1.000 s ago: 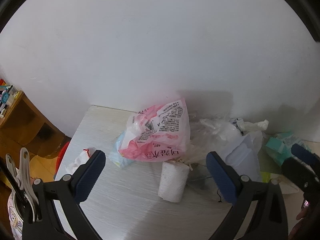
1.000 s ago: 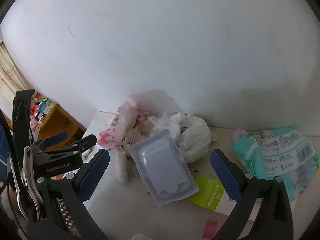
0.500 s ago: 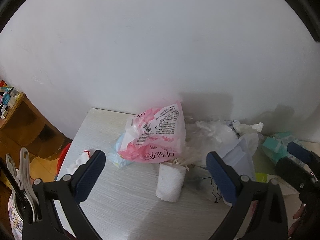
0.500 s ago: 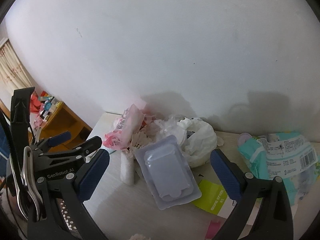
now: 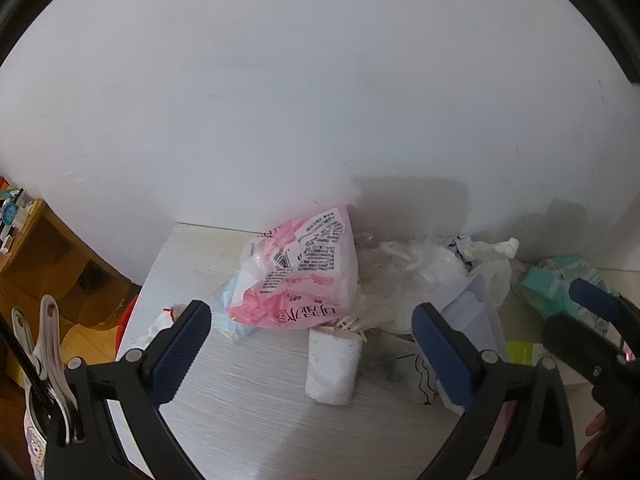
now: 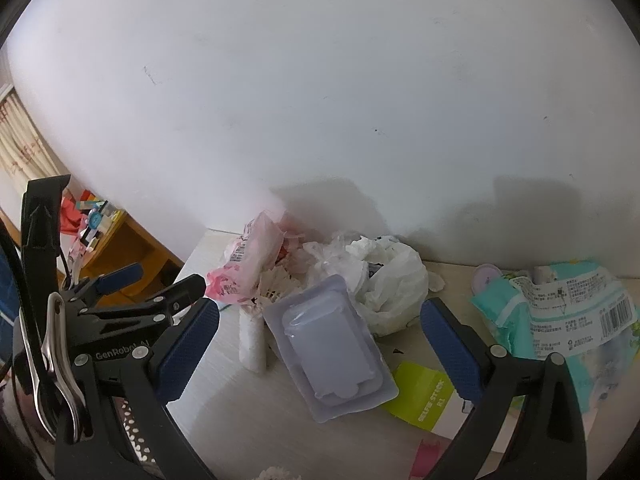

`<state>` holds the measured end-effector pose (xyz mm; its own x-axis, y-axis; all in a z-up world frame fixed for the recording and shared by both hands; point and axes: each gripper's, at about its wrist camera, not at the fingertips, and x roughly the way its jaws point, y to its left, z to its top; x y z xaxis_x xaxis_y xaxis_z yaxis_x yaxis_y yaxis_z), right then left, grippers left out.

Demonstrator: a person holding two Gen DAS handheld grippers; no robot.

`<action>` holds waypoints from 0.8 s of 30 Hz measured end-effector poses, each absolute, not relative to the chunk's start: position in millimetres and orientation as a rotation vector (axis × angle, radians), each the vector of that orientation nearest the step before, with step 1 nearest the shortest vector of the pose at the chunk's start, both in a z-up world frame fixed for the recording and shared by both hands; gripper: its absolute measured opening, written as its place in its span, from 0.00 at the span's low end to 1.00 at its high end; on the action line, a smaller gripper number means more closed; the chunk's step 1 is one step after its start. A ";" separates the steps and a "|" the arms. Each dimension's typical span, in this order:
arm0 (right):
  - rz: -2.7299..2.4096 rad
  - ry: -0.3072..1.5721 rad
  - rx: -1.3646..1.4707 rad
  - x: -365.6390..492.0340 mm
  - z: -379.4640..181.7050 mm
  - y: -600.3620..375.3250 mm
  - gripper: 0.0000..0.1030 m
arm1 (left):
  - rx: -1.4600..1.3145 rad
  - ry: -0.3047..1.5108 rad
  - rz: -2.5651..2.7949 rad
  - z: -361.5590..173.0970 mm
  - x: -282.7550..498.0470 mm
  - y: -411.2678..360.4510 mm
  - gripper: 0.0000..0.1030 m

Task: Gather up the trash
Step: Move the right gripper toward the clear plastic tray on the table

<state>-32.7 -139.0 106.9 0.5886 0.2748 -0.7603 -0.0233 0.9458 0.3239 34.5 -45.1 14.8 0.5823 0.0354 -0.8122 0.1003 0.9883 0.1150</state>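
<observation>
A pile of trash lies on a pale wooden table [image 5: 248,408] against a white wall. In the left wrist view my left gripper [image 5: 312,356] is open and empty, held in front of a white paper roll [image 5: 332,366] and a pink printed bag [image 5: 300,280]. In the right wrist view my right gripper [image 6: 320,350] is open and empty, with a clear plastic blister tray [image 6: 332,344] between its fingers' line of sight. A white plastic bag [image 6: 392,280] with crumpled tissue sits behind the tray. A teal wipes pack [image 6: 568,312] lies to the right.
A yellow-green "selfie stick" card [image 6: 424,394] lies by the tray. A small pink lid [image 6: 486,274] sits near the wall. A wooden shelf unit [image 5: 44,264] stands left of the table, beyond its edge. The left gripper [image 6: 132,296] shows at the left of the right wrist view.
Both grippers have pulled back and tilted up slightly, so the trash sits a little lower in each view. Both stay open and empty. The trash has not moved.
</observation>
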 end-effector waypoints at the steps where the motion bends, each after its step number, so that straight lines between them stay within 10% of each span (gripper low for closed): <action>1: 0.178 0.930 0.294 -32.4 106.8 -139.1 1.00 | 0.152 0.950 -0.037 14.7 34.7 -45.2 1.00; 24: 0.178 0.947 0.303 -28.3 103.2 -145.9 1.00 | 0.159 0.958 -0.043 13.5 39.5 -51.1 1.00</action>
